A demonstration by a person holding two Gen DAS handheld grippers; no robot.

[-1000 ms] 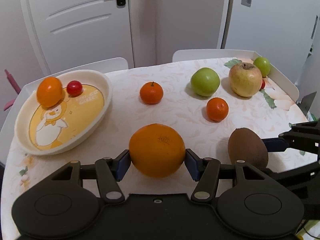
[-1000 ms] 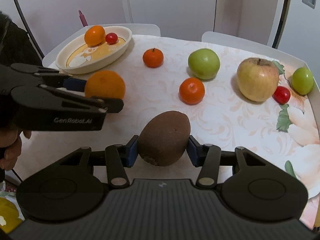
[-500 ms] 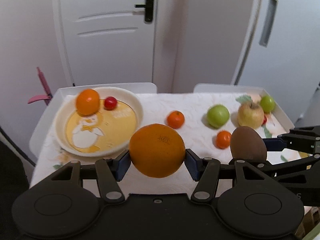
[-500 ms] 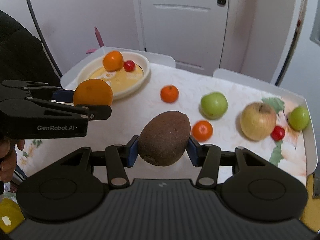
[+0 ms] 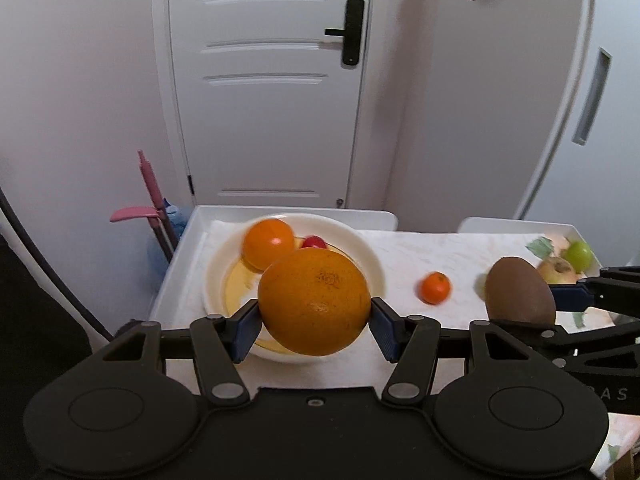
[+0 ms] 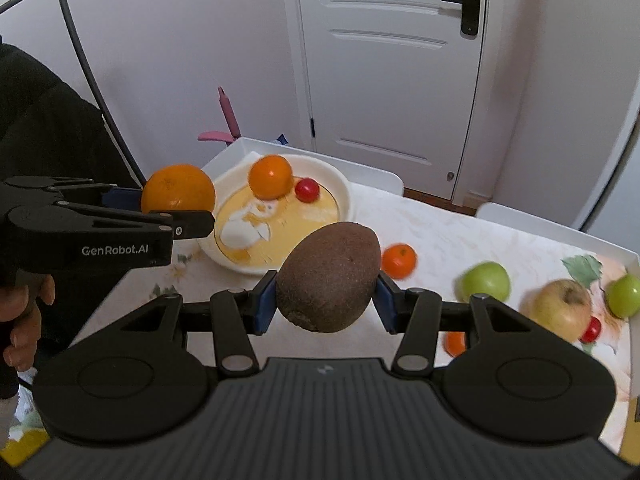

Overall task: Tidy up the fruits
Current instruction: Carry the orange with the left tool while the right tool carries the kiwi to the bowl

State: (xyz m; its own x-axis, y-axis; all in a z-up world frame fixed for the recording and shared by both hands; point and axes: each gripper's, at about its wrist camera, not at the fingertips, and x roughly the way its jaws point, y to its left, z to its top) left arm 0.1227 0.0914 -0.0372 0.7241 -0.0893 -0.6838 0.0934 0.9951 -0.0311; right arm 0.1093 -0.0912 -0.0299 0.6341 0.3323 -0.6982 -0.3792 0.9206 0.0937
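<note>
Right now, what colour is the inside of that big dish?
Yellow, with a white cartoon figure, inside a white rim; the dish shows best in the right wrist view.

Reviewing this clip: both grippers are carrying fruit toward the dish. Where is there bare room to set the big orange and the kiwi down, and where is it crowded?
The dish has a bare yellow floor in front of the small orange and cherry tomato. Bare cloth also lies between dish and mandarin. The far right corner is crowded: green apple, yellow apple, lime-green fruit.
</note>
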